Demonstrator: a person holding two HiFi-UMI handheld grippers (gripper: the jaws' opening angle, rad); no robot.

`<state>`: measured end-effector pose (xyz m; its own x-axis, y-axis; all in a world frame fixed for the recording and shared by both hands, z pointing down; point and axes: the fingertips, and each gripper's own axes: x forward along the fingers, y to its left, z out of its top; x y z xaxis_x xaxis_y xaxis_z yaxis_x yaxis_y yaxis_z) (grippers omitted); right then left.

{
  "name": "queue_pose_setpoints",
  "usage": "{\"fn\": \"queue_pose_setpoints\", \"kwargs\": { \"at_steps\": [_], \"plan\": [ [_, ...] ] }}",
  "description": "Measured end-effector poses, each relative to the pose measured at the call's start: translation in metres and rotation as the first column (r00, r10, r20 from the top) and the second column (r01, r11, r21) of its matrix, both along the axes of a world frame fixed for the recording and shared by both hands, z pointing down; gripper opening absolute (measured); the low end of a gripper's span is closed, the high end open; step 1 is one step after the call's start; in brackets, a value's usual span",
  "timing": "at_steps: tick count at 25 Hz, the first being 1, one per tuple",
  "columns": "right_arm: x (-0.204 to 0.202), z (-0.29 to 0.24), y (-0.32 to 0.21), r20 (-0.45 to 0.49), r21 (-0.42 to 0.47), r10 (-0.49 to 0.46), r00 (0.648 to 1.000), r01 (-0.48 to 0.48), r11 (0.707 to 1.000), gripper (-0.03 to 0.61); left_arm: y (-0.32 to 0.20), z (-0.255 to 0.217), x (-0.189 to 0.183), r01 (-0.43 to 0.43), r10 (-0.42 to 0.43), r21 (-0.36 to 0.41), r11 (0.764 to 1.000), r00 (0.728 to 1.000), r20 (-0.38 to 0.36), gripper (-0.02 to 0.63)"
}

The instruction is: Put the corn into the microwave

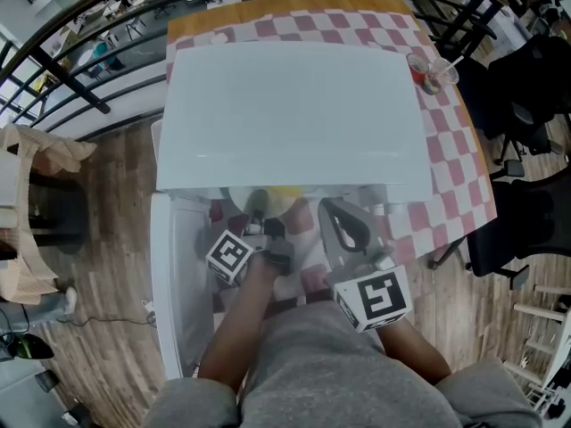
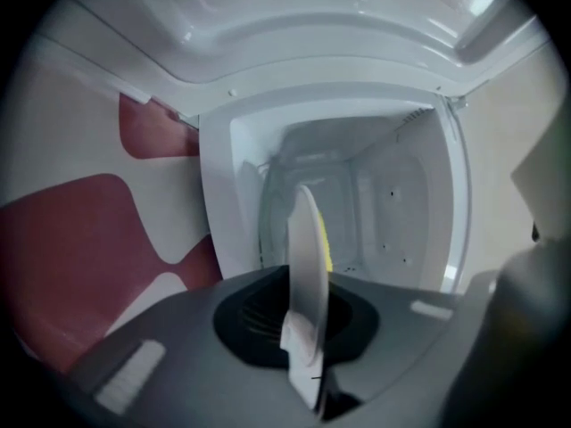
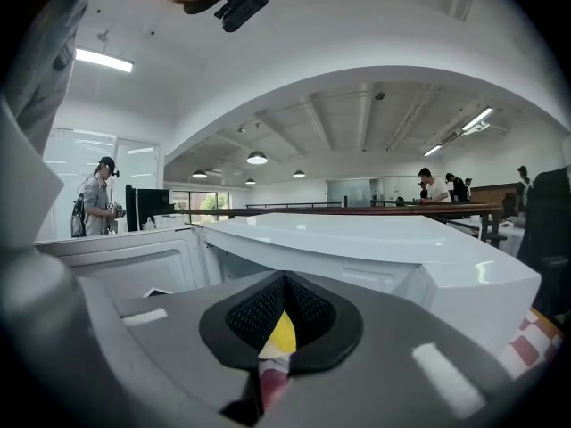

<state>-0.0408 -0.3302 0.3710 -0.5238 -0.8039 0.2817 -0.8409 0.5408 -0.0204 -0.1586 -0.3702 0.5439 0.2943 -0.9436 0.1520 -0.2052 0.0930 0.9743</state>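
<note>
Left gripper (image 2: 303,346) pinches the rim of a white plate (image 2: 308,266) carrying the corn (image 2: 327,243) at the open microwave's (image 2: 384,212) mouth. The right gripper's (image 3: 281,310) jaws are pressed together, idle. Risk: the rim-only grip may let the plate tip, so the corn rolls off.

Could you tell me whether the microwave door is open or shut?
Open: the left gripper view looks straight into the microwave cavity, and the door stands swung aside.

The plate (image 2: 306,266) hides most of the corn (image 2: 327,243); head view misses the microwave (image 1: 290,114) interior
</note>
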Motion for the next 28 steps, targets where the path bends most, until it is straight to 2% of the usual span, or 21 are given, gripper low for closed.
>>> {"fn": "queue_pose_setpoints", "kwargs": {
  "at_steps": [4,8,11,16,19,24,26,28],
  "plan": [
    [0.000,-0.001,0.001,-0.006,0.007,0.002,1.000,-0.002,1.000,-0.002,-0.006,-0.004,0.002,-0.008,0.008,0.014,1.000,1.000,0.010,0.012],
    [0.000,-0.002,0.002,-0.011,0.012,-0.001,1.000,0.001,1.000,-0.002,-0.007,-0.003,0.003,-0.019,0.020,-0.015,1.000,0.999,0.036,0.014],
    [0.000,-0.004,0.002,-0.011,0.015,0.000,1.000,0.000,1.000,-0.002,-0.005,-0.001,0.003,-0.010,0.010,-0.036,0.999,1.000,0.019,0.013],
    [0.001,-0.007,0.002,-0.009,0.021,0.004,1.000,-0.004,1.000,-0.002,-0.004,-0.003,0.002,-0.024,0.026,-0.042,0.999,0.999,0.045,0.012],
    [0.000,-0.009,0.003,-0.006,0.024,0.007,1.000,-0.007,1.000,-0.002,-0.004,-0.010,0.005,-0.076,0.077,-0.017,0.997,0.992,0.103,0.062],
    [0.000,-0.008,0.004,-0.007,0.032,0.009,1.000,-0.009,0.999,-0.002,-0.003,-0.022,0.014,-0.186,0.173,0.041,0.982,0.962,0.213,0.165],
    [0.000,-0.008,0.005,-0.013,0.034,0.010,1.000,-0.009,0.999,-0.002,-0.002,-0.026,0.017,-0.221,0.203,0.048,0.974,0.947,0.250,0.194],
    [0.001,-0.008,0.005,-0.014,0.035,0.014,1.000,-0.014,0.999,-0.002,0.000,-0.027,0.019,-0.257,0.230,0.046,0.965,0.918,0.322,0.231]
  ]
}}
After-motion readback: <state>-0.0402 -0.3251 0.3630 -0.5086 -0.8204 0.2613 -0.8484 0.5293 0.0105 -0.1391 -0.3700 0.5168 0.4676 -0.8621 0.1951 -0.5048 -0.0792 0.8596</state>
